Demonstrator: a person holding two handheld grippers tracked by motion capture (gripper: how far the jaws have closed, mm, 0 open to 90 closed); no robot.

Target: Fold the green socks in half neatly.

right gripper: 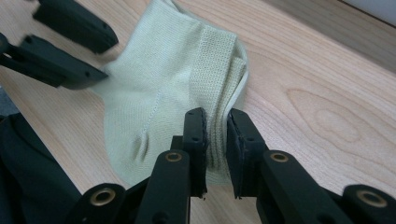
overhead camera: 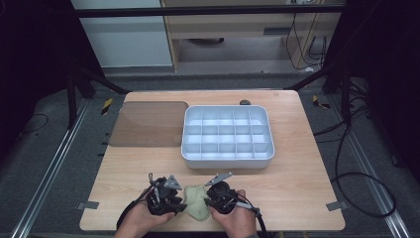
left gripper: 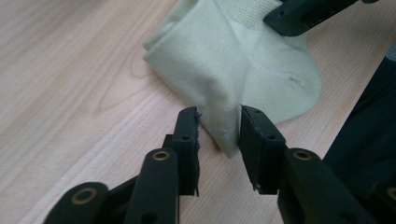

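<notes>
The right gripper (right gripper: pixel 215 122) has its jaws pinched on the ribbed cuff of a pale green sock (right gripper: pixel 173 79). The left gripper (left gripper: pixel 218 122) straddles a folded corner of the sock with its jaws slightly apart, not clearly pressing. The sock lies on the wooden surface (overhead camera: pixel 297 163) at its near edge, between both hands. It looks light, soft and floppy, so gripping doubled edges such as cuff or toe should hold best.

The sock (overhead camera: pixel 196 201) lies at the table's (overhead camera: pixel 297 163) near edge, the compartment tray (overhead camera: pixel 227 157) behind it, a mat (overhead camera: pixel 148 124) left of the tray.
</notes>
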